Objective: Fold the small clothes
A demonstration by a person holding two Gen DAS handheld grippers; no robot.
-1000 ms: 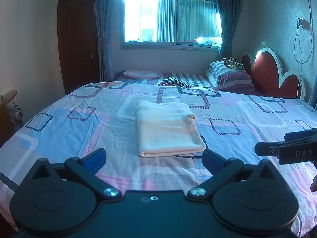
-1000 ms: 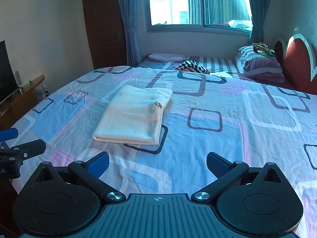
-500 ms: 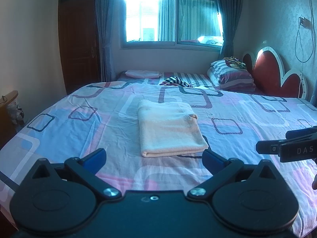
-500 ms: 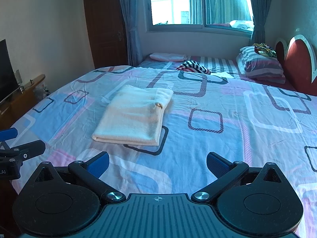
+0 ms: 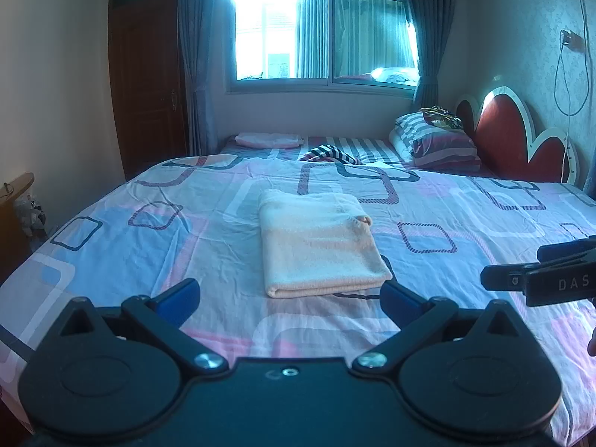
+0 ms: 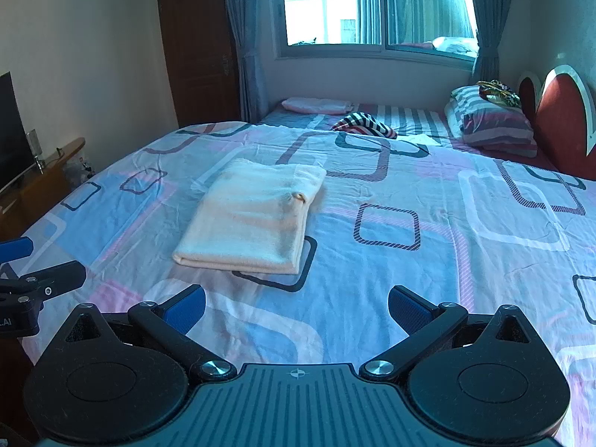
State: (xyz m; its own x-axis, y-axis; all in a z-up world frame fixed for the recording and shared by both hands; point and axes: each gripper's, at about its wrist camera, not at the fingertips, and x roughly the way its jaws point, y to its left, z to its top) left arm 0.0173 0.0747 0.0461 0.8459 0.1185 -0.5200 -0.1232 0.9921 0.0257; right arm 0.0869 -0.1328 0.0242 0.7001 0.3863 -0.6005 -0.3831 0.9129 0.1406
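Observation:
A cream-coloured cloth [image 5: 320, 246] lies folded into a neat rectangle on the patterned bedsheet [image 5: 465, 223]; it also shows in the right wrist view as the cloth [image 6: 253, 219], left of centre. My left gripper [image 5: 290, 298] is open, held back from the cloth's near edge with nothing between its blue pads. My right gripper [image 6: 296, 305] is open too, over bare sheet to the right of the cloth. Each gripper shows at the edge of the other's view: the right gripper [image 5: 540, 279] and the left gripper [image 6: 41, 283].
A striped garment [image 5: 329, 154] and a pink folded item [image 5: 268, 139] lie at the far end of the bed. Pillows [image 5: 436, 141] and a red headboard [image 5: 521, 141] stand at the right. A wooden stand with a TV [image 6: 11, 149] is at the left.
Both views have drifted slightly; the folded cloth sits a little lower and closer in the frames. The cloth itself has not moved and both grippers stay open.

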